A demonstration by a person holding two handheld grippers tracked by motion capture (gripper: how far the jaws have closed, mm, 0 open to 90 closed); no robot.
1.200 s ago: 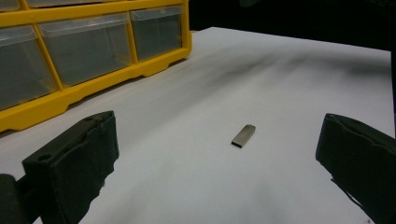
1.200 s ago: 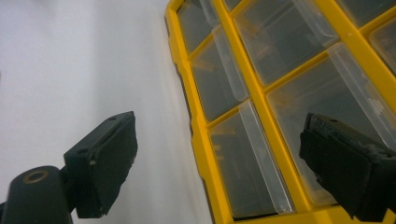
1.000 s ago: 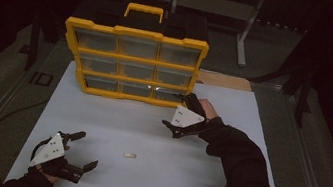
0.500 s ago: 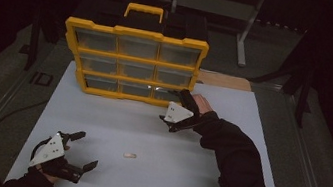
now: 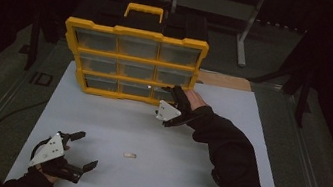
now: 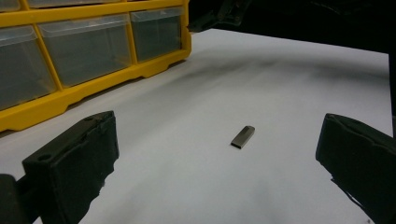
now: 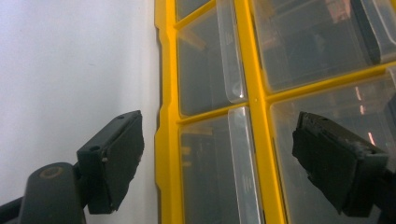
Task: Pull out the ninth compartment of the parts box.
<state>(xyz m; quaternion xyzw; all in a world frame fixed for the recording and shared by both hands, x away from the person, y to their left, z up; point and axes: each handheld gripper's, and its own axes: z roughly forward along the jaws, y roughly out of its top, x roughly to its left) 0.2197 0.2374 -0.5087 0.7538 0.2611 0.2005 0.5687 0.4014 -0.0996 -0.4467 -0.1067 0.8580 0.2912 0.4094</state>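
A yellow organizer (image 5: 138,33) with clear plastic drawers stands upright at the back of the white table (image 5: 221,183). My right gripper (image 5: 163,101) is open, turned on its side, right in front of the organizer's bottom right drawers (image 7: 210,177). In the right gripper view (image 7: 222,135) one jaw is over the table and the other over the drawer fronts, with nothing held. My left gripper (image 5: 87,150) rests open near the table's front left corner. A small metal piece (image 5: 130,155) lies flat on the table just ahead of the left gripper (image 6: 219,140) and apart from it (image 6: 243,136).
The organizer (image 6: 93,86) has a yellow carry handle (image 5: 145,10) on top and a black back section. A wooden board (image 5: 227,81) lies behind the table's right part. Dark metal frames and a rail run along both sides.
My right gripper has moved left and slightly down, closer to the organizer's bottom right drawers. The left gripper and the metal piece have stayed where they were.
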